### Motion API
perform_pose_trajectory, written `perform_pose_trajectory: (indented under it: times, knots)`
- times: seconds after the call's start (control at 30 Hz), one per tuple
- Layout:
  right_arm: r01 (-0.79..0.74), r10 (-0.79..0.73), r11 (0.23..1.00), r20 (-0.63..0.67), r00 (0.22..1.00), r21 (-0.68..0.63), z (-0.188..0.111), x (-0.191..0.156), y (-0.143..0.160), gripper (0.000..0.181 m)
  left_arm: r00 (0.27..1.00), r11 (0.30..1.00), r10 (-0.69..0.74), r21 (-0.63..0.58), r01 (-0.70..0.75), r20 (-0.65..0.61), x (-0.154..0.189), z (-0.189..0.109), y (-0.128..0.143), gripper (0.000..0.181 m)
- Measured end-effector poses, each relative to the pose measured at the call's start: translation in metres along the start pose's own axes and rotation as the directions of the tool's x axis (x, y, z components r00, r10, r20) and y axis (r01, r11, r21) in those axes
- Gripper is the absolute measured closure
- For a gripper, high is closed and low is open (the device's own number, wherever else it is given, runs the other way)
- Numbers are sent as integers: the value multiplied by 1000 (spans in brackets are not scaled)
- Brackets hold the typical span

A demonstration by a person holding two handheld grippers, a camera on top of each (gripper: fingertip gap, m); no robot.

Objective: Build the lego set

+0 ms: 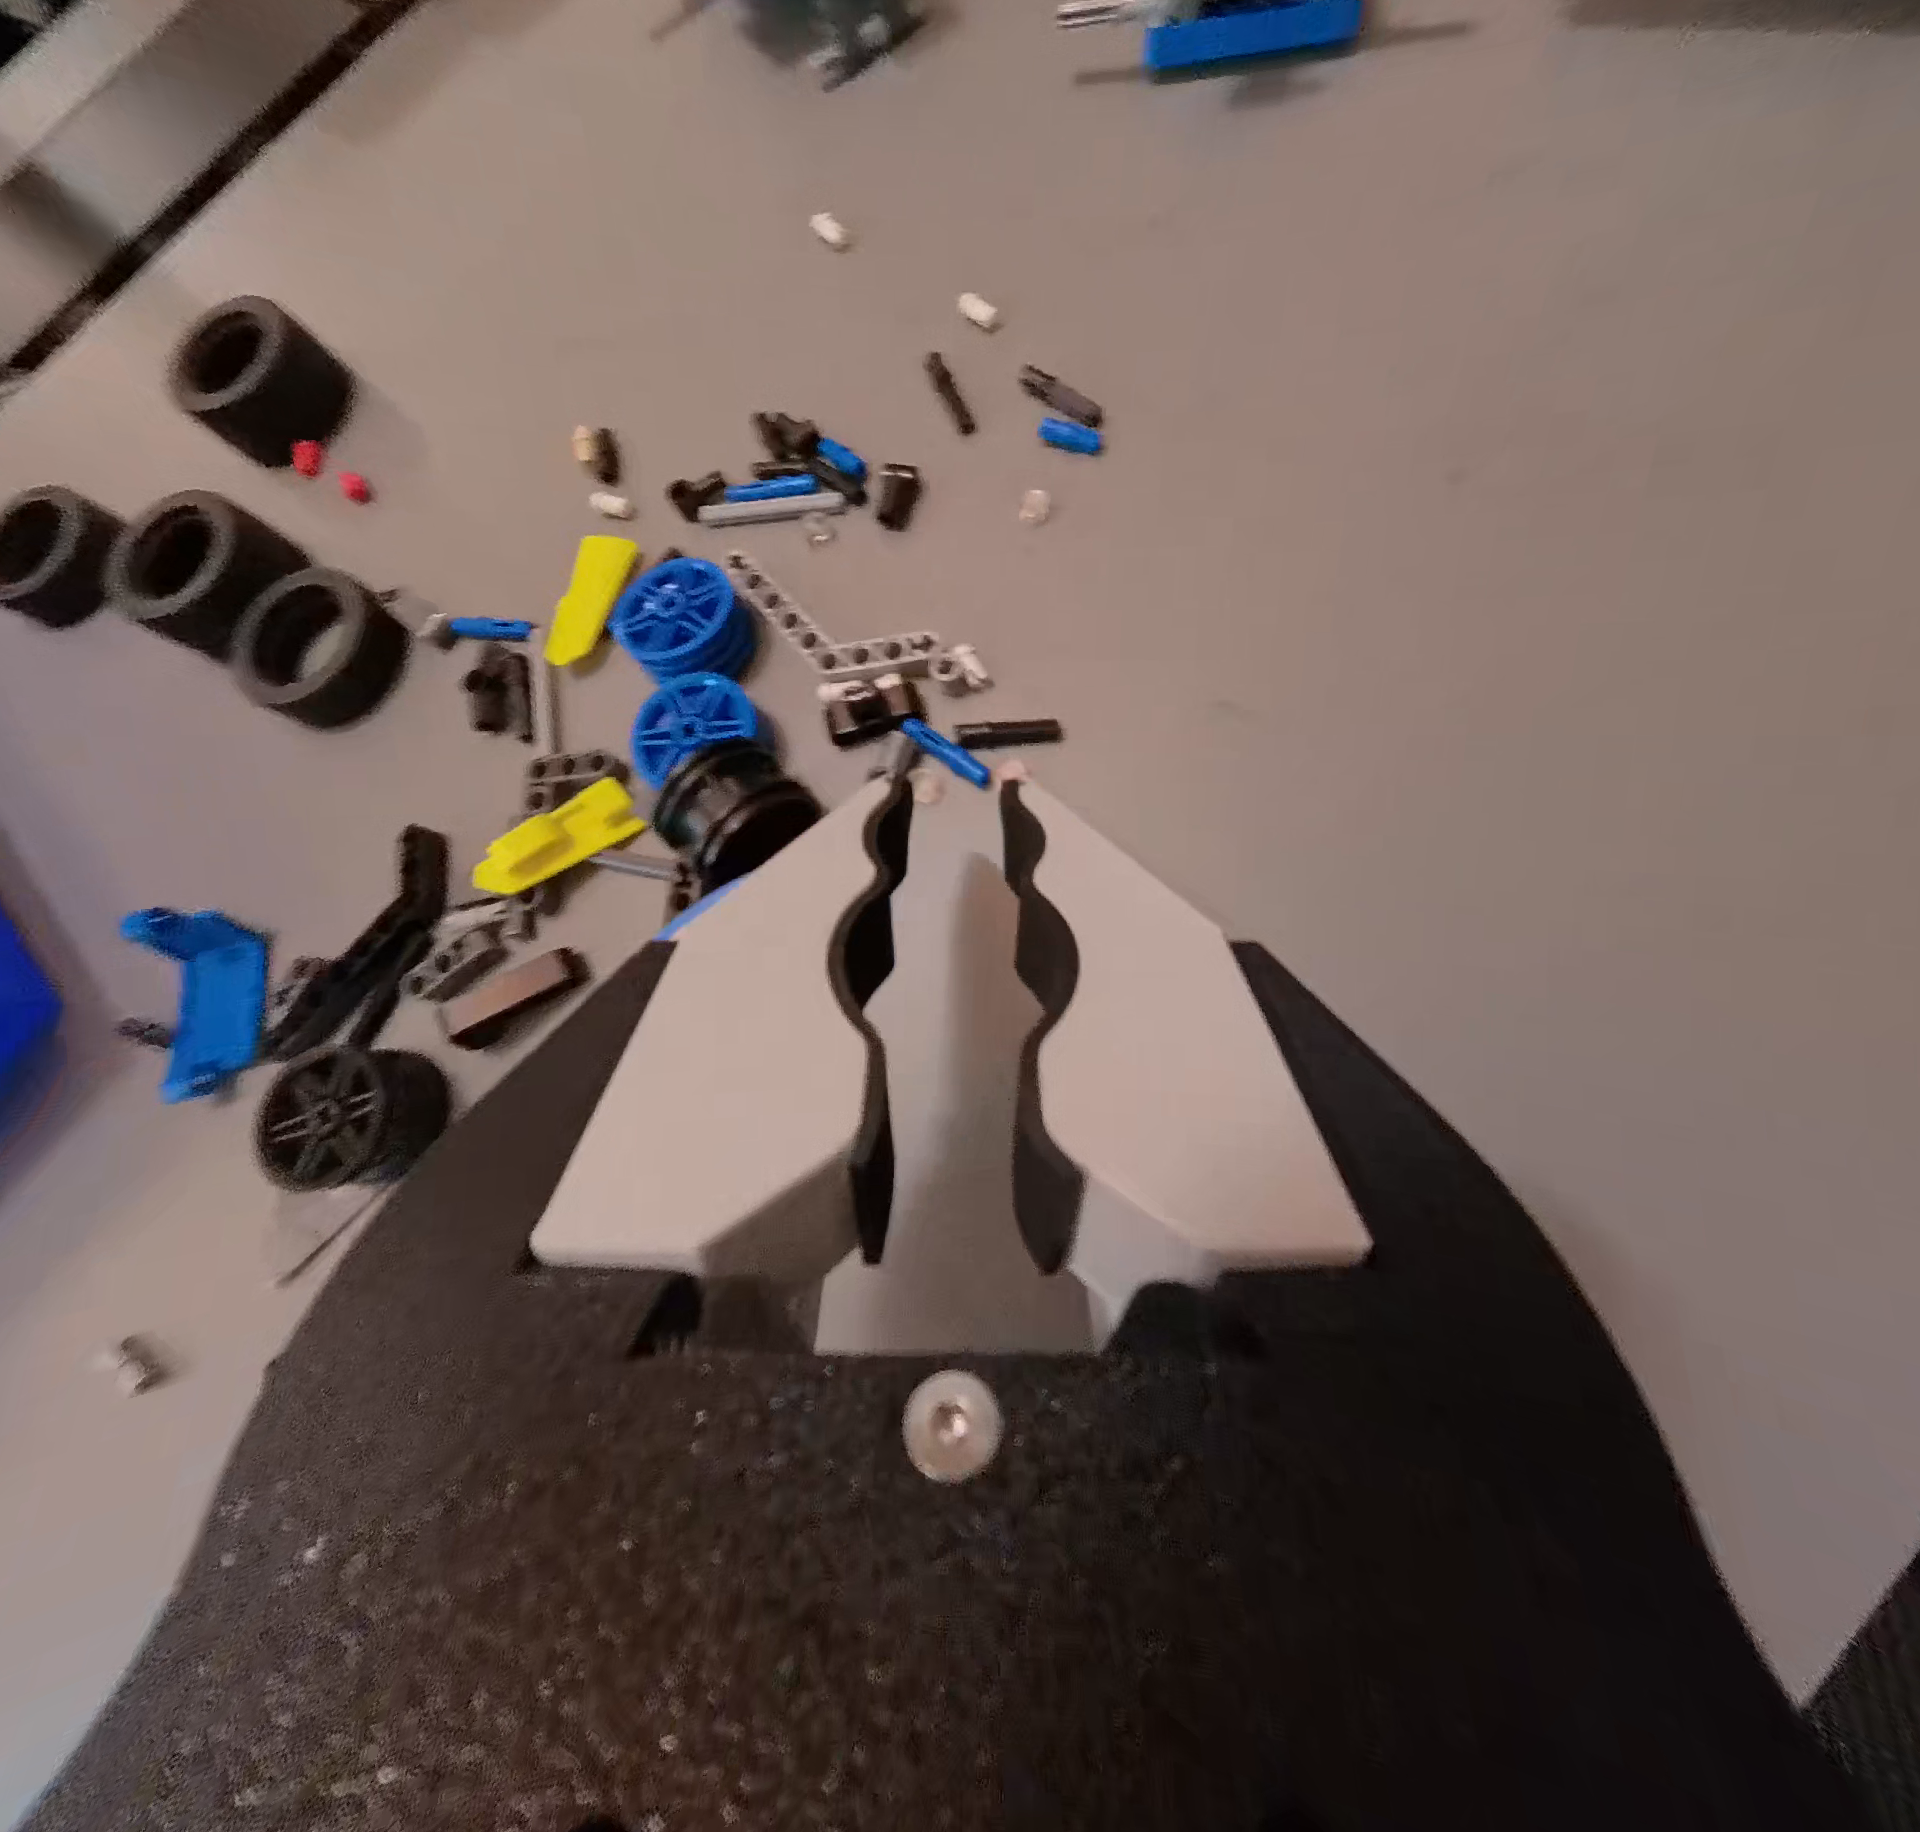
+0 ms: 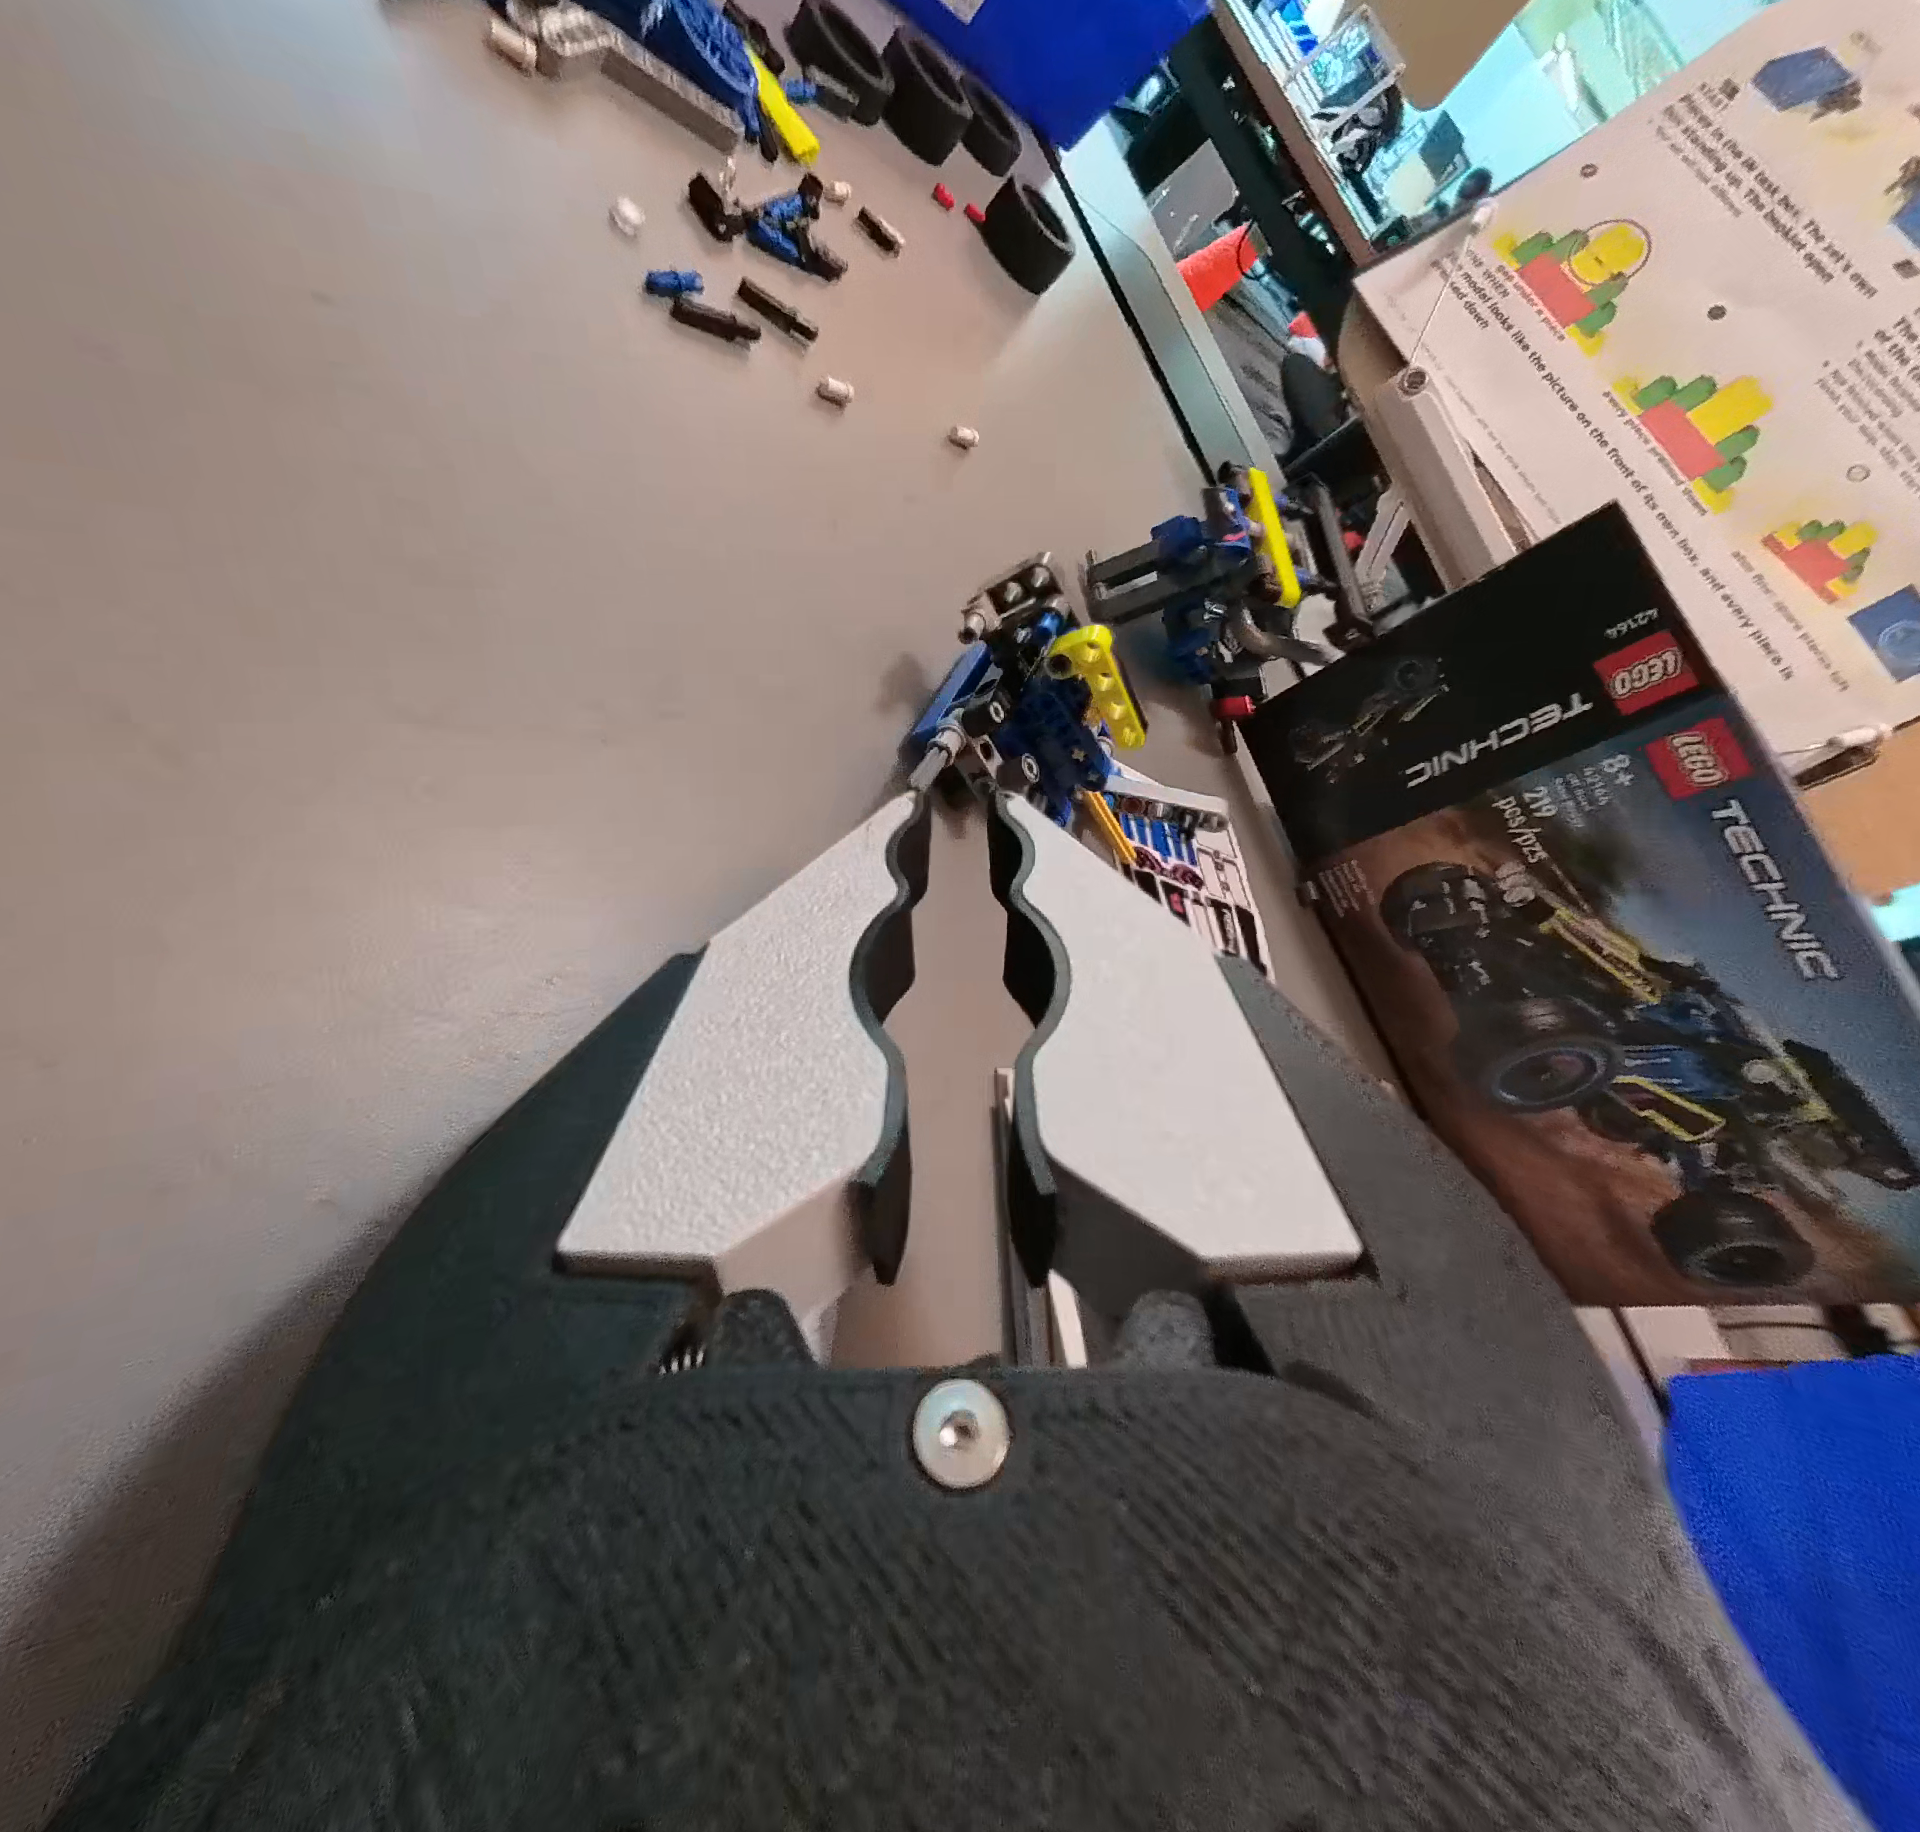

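Grey fingers of the left gripper stand spread with a narrow gap, pinching nothing; bare table shows between them. Just ahead at 12 o'clock lie a blue pin and a black pin. At 11 o'clock sit two blue rims, a black rim and an angled grey beam. Two yellow panels lie beside the rims. At 10 o'clock stand four black tyres, one apart from a touching row of three, with two red bits near the single one. At 8 o'clock a black wheel sits by a blue bracket. Far off at 12 to 1 o'clock stands a partly built model on a blue base.

Right gripper likewise stands spread and empty, its tips just short of a blue-and-yellow subassembly at 12 o'clock. A second subassembly lies beyond it at 1 o'clock. A sticker sheet lies just right of the fingers. The set box stands at 3 o'clock, an instruction sheet behind it. Loose parts and a blue bin lie at 11 to 12 o'clock.
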State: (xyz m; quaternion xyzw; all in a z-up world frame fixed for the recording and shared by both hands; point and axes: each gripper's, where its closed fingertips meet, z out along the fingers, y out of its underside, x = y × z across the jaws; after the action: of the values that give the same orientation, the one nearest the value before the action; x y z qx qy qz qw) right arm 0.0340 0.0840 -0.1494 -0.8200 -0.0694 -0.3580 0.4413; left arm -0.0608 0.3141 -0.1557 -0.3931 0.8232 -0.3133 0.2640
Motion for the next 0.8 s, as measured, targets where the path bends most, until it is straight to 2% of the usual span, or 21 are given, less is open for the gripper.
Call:
perform_pose_trajectory:
  times: [0.17, 0.37, 0.5, 0.6, 0.67, 0.8]
  knots:
    - [124, -127, 991, -49, 991, -57, 4, 1, 7, 173, 1000, 1000, 9, -29, -9, -5, 2, 6, 14, 168]
    - [141, -146, 989, -159, 976, -45, 2, 16, 6, 176, 1000, 999, 25, 26, -24, -12, 6, 2, 19, 168]
    - [158, -170, 985, -207, 964, -73, 4, 22, 11, 176, 995, 997, -48, 71, 43, 83, -23, -21, 28, 172]
    - [177, -195, 979, -199, 960, -104, 7, 20, 16, 175, 972, 994, -106, 45, 99, 211, -56, -40, 46, 172]
    - [211, -232, 969, -185, 955, -127, 10, 17, 18, 175, 972, 993, -116, 26, 113, 206, -66, -41, 51, 170]
    - [262, -286, 953, -162, 945, -153, 14, 11, 20, 174, 977, 989, -142, -11, 146, 159, -82, -27, 50, 168]
